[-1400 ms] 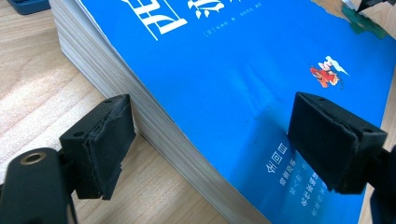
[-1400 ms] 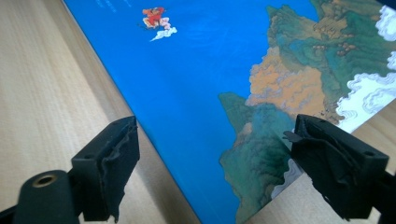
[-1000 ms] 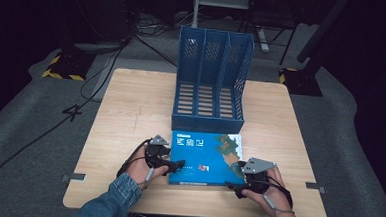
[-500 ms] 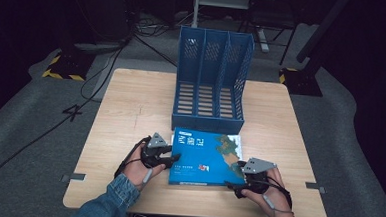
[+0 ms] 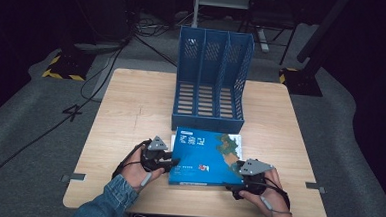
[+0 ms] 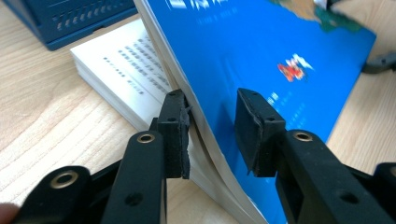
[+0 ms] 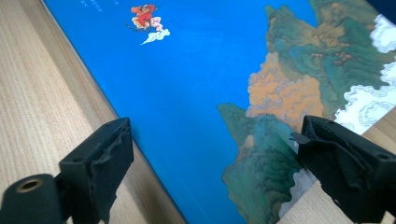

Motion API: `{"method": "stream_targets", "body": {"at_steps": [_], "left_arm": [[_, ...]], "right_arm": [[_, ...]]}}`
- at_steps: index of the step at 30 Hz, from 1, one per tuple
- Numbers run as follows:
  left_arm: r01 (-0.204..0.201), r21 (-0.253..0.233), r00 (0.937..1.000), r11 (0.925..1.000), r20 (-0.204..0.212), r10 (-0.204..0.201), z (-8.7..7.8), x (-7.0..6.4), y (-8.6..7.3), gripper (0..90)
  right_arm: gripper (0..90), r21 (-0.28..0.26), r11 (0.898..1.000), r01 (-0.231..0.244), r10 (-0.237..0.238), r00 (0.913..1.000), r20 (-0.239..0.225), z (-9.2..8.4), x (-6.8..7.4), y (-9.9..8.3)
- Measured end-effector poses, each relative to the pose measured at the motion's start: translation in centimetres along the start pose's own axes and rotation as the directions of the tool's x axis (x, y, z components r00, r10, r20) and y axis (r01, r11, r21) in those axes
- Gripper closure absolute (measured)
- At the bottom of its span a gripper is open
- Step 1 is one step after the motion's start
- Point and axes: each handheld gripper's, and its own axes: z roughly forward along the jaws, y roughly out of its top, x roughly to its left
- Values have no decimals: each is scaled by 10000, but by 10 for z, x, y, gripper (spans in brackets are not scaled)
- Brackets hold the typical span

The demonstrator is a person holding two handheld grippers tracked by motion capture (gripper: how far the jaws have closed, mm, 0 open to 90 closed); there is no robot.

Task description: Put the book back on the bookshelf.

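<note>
Fingers [image 6: 173, 133] of the left gripper [image 6: 212, 135] sit apart around the blue book's [image 5: 206, 157] lifted edge. Right gripper [image 7: 215, 168] gapes over its cover. Both books rest on the worktop [image 5: 131, 105].

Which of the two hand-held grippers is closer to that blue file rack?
Left. The left gripper sits at the blue book's left edge, a little nearer the file rack; the right gripper is at the book's near right corner, farther back.

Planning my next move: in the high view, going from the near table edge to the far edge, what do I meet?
The right gripper and left gripper at the book's near corners → blue book → blue file rack → bare table beyond.
</note>
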Motion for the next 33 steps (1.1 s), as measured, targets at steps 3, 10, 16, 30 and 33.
{"method": "stream_targets", "body": {"at_steps": [3, 10, 16, 30, 33], "left_arm": [[-146, -68, 9993, 9999, 343, 148, -1, 5, 0, 652], [-1449, 131, 9893, 9894, -168, 1451, 0, -3, 5, 670], [-234, -187, 9979, 9996, 600, 244, -1, 8, 3, 747], [-182, -278, 9959, 9994, 880, 206, -17, -4, 18, 824], [-190, -221, 9953, 9996, 943, 210, -21, -7, 23, 826]], "right_arm": [[102, 20, 9999, 98, -98, 9999, 46, 1, 1, 0], [48, -221, 9979, 606, -601, 9980, 196, 8, 6, -1], [99, -357, 9985, 408, -407, 9992, 47, 10, 13, 5], [164, -689, 9932, 939, -1010, 9890, -1083, 24, 51, 36], [166, -749, 9890, 1275, -1359, 9833, -1207, 26, 60, 45]]}}
